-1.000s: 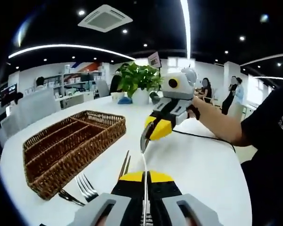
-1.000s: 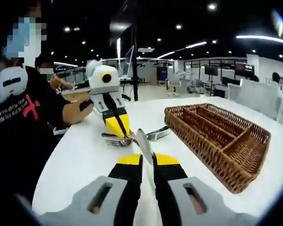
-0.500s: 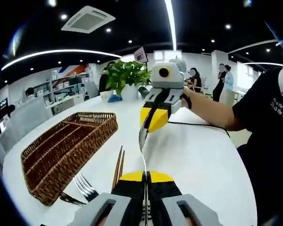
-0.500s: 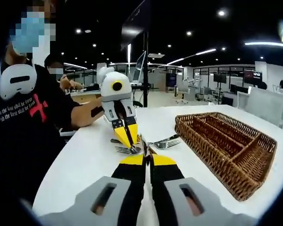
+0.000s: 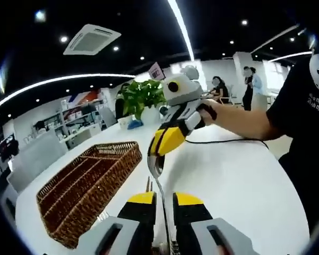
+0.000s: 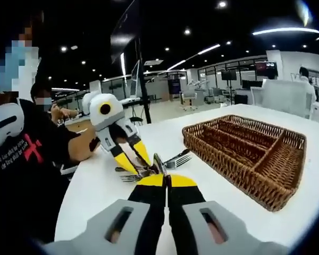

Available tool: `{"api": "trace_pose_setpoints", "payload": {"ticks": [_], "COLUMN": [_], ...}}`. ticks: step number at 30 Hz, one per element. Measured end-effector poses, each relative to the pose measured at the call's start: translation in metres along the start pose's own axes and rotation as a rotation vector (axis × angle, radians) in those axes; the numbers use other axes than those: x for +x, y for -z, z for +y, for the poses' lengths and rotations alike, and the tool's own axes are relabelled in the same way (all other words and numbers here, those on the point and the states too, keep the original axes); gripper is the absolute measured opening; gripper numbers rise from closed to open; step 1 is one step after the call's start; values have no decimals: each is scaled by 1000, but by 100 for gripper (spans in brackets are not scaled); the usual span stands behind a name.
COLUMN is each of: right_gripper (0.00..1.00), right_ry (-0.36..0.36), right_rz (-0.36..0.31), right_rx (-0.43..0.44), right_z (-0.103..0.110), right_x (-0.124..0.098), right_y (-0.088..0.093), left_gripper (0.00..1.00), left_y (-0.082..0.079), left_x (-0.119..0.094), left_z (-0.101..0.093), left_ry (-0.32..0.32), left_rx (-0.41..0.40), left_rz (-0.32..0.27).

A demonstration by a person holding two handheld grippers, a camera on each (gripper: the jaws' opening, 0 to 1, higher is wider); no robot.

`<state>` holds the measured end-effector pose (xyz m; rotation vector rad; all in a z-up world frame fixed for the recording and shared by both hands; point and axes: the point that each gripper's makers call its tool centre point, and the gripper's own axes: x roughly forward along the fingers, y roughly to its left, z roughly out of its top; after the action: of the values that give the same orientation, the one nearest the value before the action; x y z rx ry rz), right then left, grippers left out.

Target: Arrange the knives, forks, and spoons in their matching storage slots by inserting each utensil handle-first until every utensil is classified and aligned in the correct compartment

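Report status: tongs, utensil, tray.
Right tongs shut on spoon. Left tongs open, spoon handle between the jaws. Wicker tray empty, nothing slotted yet. Forks on table.

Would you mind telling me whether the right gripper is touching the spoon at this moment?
Touching. In the left gripper view, the right gripper has its yellow jaws shut around the spoon at the bowl end; no gap shows.
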<state>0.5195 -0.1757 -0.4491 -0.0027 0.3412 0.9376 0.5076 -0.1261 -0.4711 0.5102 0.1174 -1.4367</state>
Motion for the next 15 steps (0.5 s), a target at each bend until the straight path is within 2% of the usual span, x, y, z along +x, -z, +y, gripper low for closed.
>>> {"api": "trace_pose_setpoints", "payload": {"ticks": [2,3,4,6,10,13,15], "right_gripper": [0,0,0,0,0,0,0], "right_ry": [22,30,34,11,11,21,31], "right_rz": [-16,-24,-26,-20,-17,-18,-12], "right_rx": [41,43,47,47,91,123,161], "right_z": [-4,-5,-4,0,-3,-6,-7], "right_x": [2,3,3,3,1,3,3], "right_y": [-3,-5,-6,-5,-4,-3,-2], "left_gripper": [11,11,11,6,8,11,11], "left_y": [6,13,13,16,9,6,7], "left_x": [2,5,6,5,-1,-2,-1], "left_z": [5,7,6,13,18,25,25], "left_ry": [-38,-55,-51,-89,-98,-150,-160], "left_rx": [12,54,45,47,33,82,103], "left_rz": [35,72,70,85,49,47,52]}}
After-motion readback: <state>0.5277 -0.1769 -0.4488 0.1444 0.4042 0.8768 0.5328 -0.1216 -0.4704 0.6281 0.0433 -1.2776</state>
